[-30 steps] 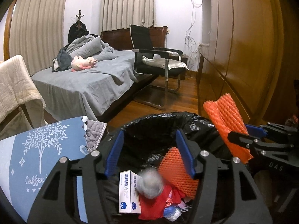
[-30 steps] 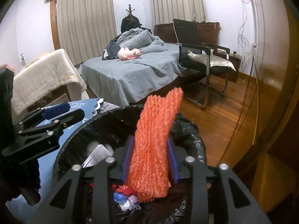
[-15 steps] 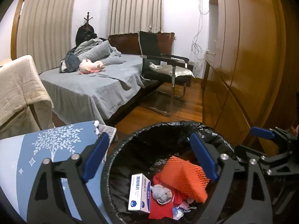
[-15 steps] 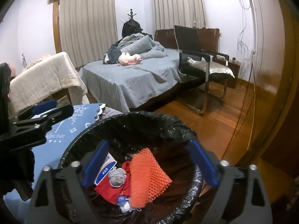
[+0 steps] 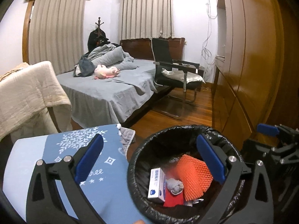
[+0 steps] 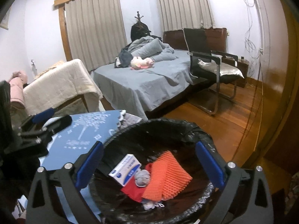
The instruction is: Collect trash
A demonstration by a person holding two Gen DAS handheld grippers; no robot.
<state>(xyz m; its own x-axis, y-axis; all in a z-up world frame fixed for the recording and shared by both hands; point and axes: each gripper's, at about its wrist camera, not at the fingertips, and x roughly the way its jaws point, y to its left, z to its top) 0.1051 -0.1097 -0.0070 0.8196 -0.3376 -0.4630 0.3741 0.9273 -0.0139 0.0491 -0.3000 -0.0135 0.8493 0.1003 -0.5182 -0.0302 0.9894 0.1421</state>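
A bin lined with a black bag stands beside a blue-clothed table. Inside lie orange foam netting, a white box with blue print, a grey wad and red material. My left gripper is open and empty, above the bin's left rim and the table edge. My right gripper is open and empty above the bin. The right gripper also shows at the right of the left wrist view.
A bed with grey covers and a pink plush toy stands behind. A black chair is on the wood floor. Wooden wardrobe doors run along the right. A cream blanket drapes furniture at left.
The right gripper opened and dropped the orange netting into the bin. The left gripper opened wide and shifted left over the table edge. Both grippers rose.
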